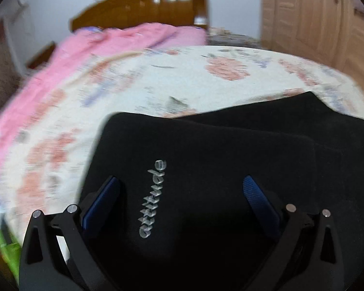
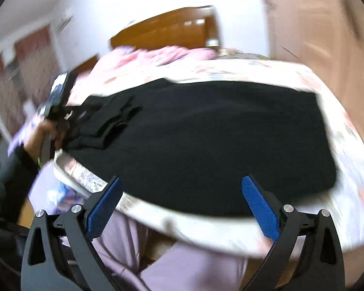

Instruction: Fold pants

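Note:
Black pants [image 1: 230, 160] with silver lettering lie folded on the floral bedsheet [image 1: 138, 82]. My left gripper [image 1: 182, 186] hovers right over them, open, its blue pads on either side of the lettering with nothing pinched. In the right wrist view the same pants [image 2: 206, 140] stretch across the bed as a wide dark band. My right gripper [image 2: 182, 191] is open near the bed's front edge, just short of the fabric. At the pants' left end a hand holds the other gripper [image 2: 58, 111]. Both views are motion-blurred.
A pink blanket [image 1: 114, 41] is bunched toward the wooden headboard [image 1: 145, 2]. A light wooden wardrobe [image 1: 315, 19] stands at the right. Below the bed edge, lilac-clad legs [image 2: 186, 262] of the person show.

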A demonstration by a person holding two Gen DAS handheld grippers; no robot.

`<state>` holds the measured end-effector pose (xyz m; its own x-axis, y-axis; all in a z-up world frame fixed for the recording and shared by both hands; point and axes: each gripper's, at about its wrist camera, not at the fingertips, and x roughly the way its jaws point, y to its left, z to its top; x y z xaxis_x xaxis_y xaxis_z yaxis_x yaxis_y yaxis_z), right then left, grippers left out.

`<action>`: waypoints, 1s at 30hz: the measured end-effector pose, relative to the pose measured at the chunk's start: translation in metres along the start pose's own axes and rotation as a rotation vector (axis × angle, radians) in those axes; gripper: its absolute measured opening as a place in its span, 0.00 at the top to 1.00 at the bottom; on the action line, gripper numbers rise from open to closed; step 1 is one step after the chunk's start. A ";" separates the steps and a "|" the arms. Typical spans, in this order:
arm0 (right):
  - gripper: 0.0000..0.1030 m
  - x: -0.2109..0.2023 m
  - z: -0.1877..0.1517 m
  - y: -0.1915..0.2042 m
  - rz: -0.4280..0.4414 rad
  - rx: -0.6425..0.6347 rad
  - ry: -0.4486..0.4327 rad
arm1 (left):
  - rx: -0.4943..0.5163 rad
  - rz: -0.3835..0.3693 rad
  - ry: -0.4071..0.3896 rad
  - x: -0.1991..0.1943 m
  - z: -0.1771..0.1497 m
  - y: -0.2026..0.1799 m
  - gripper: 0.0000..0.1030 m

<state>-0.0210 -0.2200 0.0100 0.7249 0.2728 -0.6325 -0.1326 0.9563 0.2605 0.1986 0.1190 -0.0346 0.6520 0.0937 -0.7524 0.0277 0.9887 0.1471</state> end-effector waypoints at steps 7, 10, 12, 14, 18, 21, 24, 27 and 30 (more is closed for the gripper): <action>0.07 -0.022 -0.028 -0.089 0.055 0.411 -0.025 | 0.190 -0.160 -0.208 -0.085 -0.009 -0.088 0.02; 0.07 -0.005 -0.018 -0.087 0.075 0.410 -0.010 | 0.263 -0.185 -0.162 -0.072 -0.017 -0.118 0.02; 0.07 0.002 -0.009 -0.087 0.073 0.401 0.012 | 0.292 -0.202 -0.079 -0.047 -0.029 -0.130 0.02; 0.07 0.010 -0.001 -0.088 0.071 0.406 0.032 | 0.285 -0.211 -0.098 -0.045 -0.035 -0.130 0.02; 0.06 0.017 0.009 -0.091 0.050 0.460 0.093 | 0.274 -0.237 -0.037 -0.038 -0.031 -0.127 0.02; 0.06 0.018 0.009 -0.096 0.082 0.510 0.100 | 0.276 -0.233 -0.045 -0.039 -0.035 -0.125 0.01; 0.15 0.014 0.006 -0.109 0.086 0.630 0.035 | 0.273 -0.237 -0.044 -0.039 -0.036 -0.124 0.01; 0.20 0.013 0.002 -0.115 0.068 0.718 -0.011 | 0.271 -0.241 -0.041 -0.039 -0.036 -0.123 0.02; 0.19 0.016 0.003 -0.107 0.031 0.716 -0.020 | 0.271 -0.243 -0.040 -0.038 -0.032 -0.120 0.01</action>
<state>0.0064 -0.3187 -0.0261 0.7415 0.2898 -0.6052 0.3176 0.6429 0.6970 0.1457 0.0009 -0.0441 0.6308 -0.1497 -0.7614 0.3817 0.9142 0.1364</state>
